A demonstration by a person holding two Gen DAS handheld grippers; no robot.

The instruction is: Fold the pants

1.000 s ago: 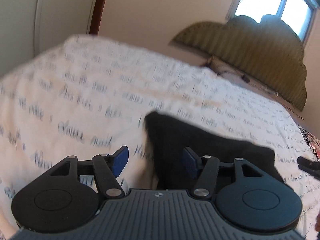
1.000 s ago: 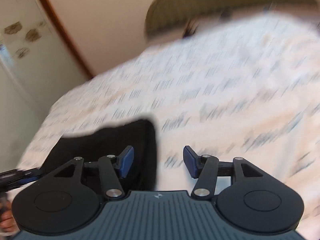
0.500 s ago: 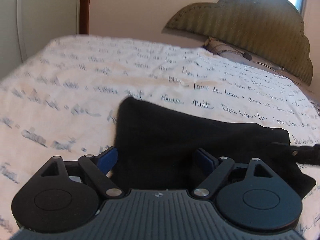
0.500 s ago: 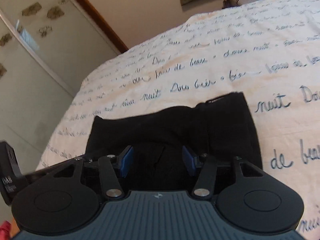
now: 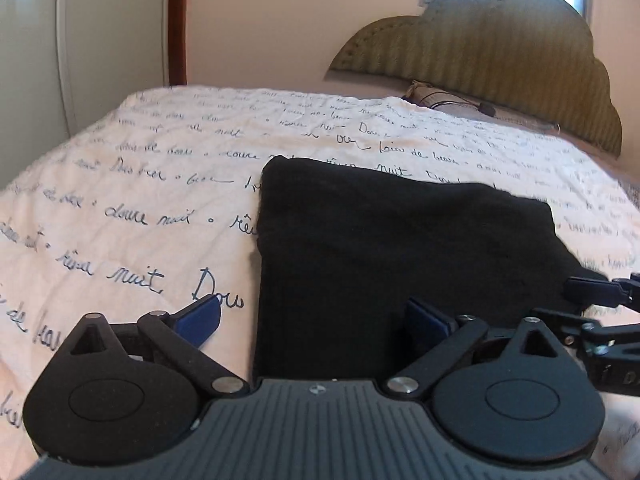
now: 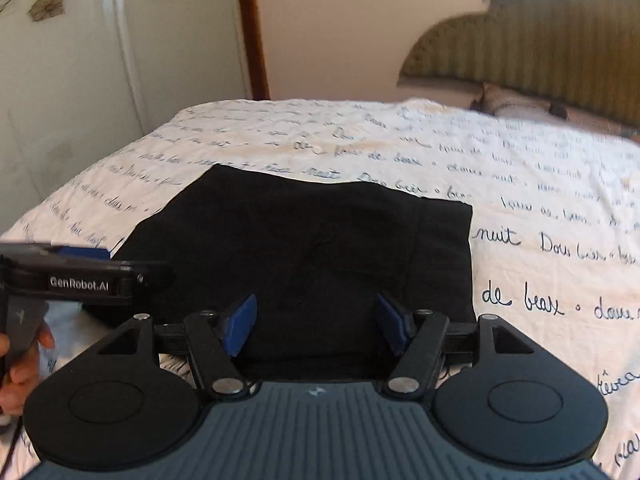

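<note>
**Pants lie folded on the bed as both grippers let go**

The black pants (image 5: 384, 248) lie as a compact, roughly rectangular bundle on the bed (image 5: 132, 184), on the white cover printed with blue script, at the near part of the mattress and well short of the headboard (image 5: 480, 60). The bundle looks flat and squared off, which suggests the fold is done or nearly so.

The left hand-held gripper (image 5: 316, 320) hangs low over the bundle's near left corner. Its jaws are spreading and stand wide: 1 blue pad sits over the white cover, the other over the black cloth, and neither presses on anything. The fabric's left edge runs up between them. That pose fits a release after laying the corner down.

The right hand-held gripper (image 6: 320, 324) sits over the near edge of the pants, toward their right side. Its jaws are opening too, with black cloth visible in the gap but not pinched by the pads. A hand (image 6: 18, 364) holding the left tool shows at the left edge of the right wrist view.

Compared with 1 second ago, both views have swung from blurred, oblique looks at the cover to steady, square looks at the pants. The left jaws are much wider, and the bundle now looks fuller and flatter in each frame than half a second ago.
</note>
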